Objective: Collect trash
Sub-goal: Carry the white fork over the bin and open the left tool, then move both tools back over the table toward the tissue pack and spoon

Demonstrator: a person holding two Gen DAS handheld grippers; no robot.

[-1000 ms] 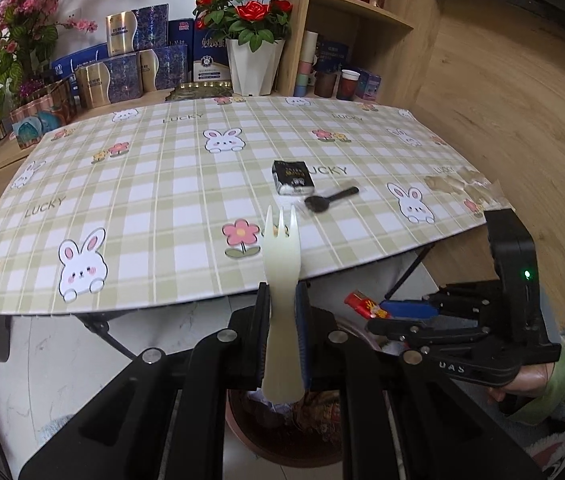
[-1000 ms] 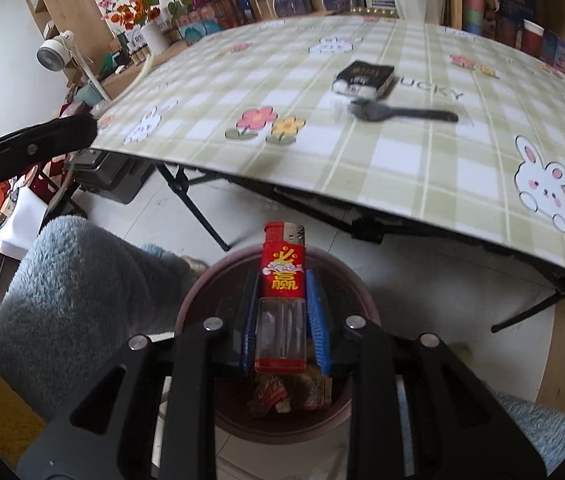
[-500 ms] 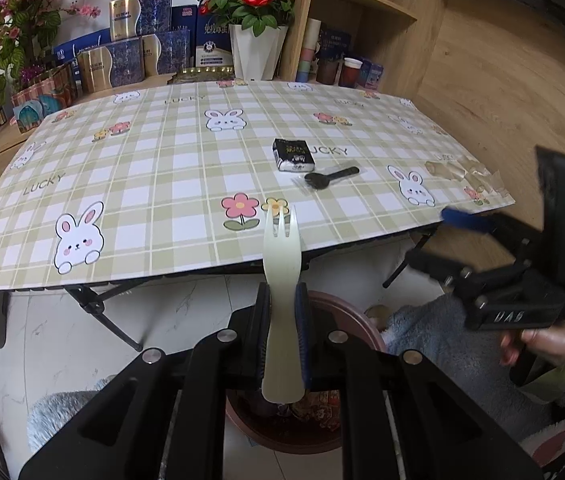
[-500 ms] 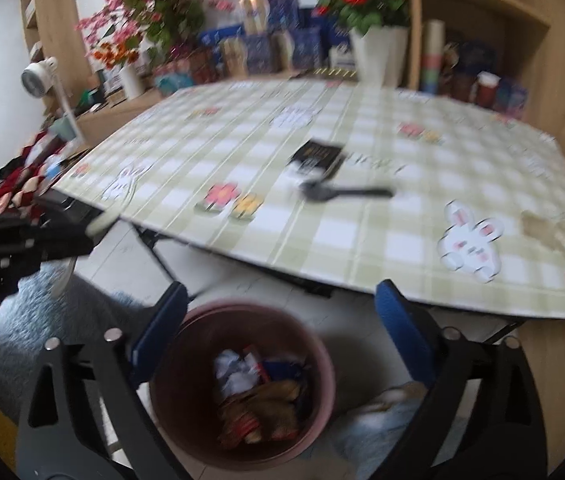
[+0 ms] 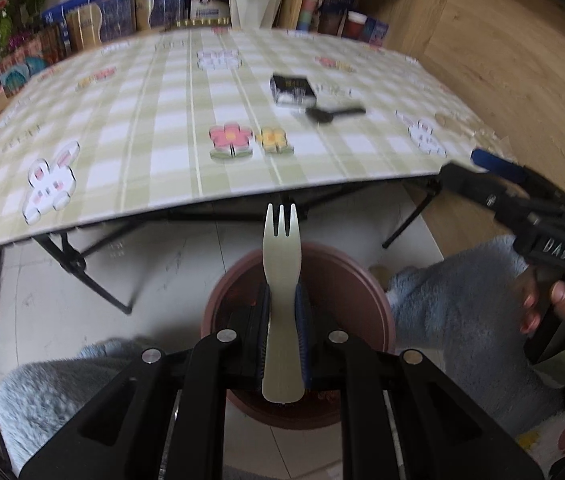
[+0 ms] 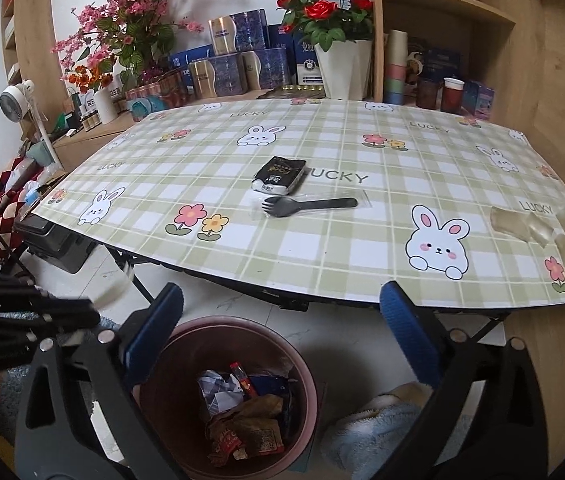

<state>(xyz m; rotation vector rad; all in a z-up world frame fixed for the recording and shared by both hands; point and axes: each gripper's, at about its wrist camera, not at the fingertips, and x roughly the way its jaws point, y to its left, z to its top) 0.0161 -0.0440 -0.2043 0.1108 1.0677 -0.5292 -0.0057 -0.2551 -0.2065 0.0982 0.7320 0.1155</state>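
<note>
My left gripper (image 5: 282, 312) is shut on a cream plastic fork (image 5: 281, 276), tines pointing up, right above the brown trash bin (image 5: 366, 280) on the floor. My right gripper (image 6: 280, 330) is open and empty, above the bin (image 6: 298, 356), which holds wrappers and the red lighter (image 6: 240, 378). On the checked table lie a black packet (image 6: 280, 175) and a black spoon-fork in clear wrap (image 6: 308, 204). The right gripper (image 5: 494, 184) shows at the right of the left wrist view.
Crumpled clear plastic (image 6: 550, 228) lies at the table's right edge. Flower pots (image 6: 342, 60) and boxes (image 6: 234, 56) line the back shelf. Folding table legs (image 5: 82, 268) stand by the bin. My fleece-clad knees flank the bin.
My right gripper opened and let the red lighter fall into the bin, then rose toward the table. My left gripper moved the fork down and over the bin.
</note>
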